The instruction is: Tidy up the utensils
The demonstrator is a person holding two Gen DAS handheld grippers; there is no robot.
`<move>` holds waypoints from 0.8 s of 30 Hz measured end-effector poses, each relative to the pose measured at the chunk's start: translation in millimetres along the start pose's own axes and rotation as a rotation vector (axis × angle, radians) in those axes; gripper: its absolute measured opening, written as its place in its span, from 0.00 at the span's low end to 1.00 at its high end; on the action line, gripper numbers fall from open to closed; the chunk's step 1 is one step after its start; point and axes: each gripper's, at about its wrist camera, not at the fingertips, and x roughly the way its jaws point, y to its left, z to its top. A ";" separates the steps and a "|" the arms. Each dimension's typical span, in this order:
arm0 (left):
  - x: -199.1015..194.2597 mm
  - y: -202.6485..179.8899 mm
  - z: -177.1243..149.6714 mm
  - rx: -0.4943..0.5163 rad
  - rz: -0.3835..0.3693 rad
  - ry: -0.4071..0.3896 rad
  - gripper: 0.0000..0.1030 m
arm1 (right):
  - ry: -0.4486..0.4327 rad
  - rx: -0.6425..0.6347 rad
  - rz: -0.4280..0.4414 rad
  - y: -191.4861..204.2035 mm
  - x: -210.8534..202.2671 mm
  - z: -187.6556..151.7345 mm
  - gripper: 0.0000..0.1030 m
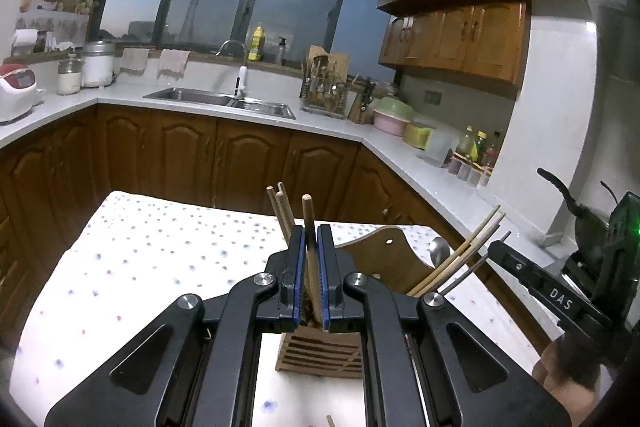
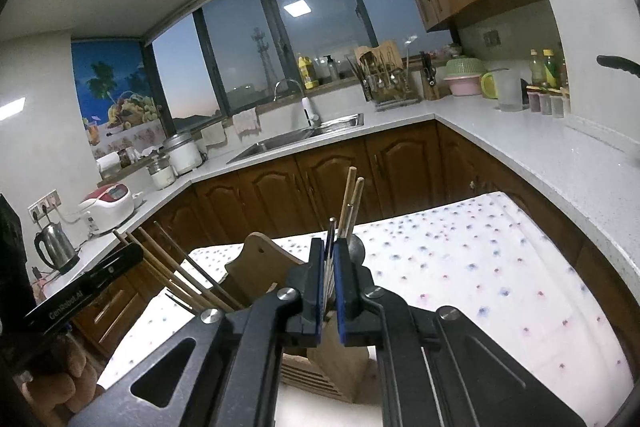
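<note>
My left tongs [image 1: 312, 275] pinch a wooden chopstick [image 1: 307, 215], right tongs [image 2: 329, 283] pinch metal chopsticks [image 2: 331, 239]; descending off-line could tip the wooden holder [image 1: 320, 355].

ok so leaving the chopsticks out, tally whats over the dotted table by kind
grippers: 2 (left gripper, right gripper)
wooden holder: 1
spoon: 1
total: 4
The chopsticks overlap too much for a sure count.
</note>
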 end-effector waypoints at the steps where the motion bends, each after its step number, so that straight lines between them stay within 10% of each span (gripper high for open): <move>1: 0.2 0.8 -0.3 0.000 0.005 0.002 0.05 | 0.001 0.002 0.002 0.1 -0.3 0.4 0.05; 9: -2.2 7.2 1.6 -0.040 0.008 0.041 0.09 | 0.016 0.031 0.017 -1.3 0.3 -0.7 0.13; 19: -48.2 9.2 -13.9 -0.078 0.076 -0.031 0.79 | -0.050 0.104 0.041 -10.9 -34.8 -6.3 0.69; 24: -69.5 14.9 -35.7 -0.099 0.104 -0.024 0.87 | -0.065 0.118 0.057 -10.1 -52.1 -17.3 0.88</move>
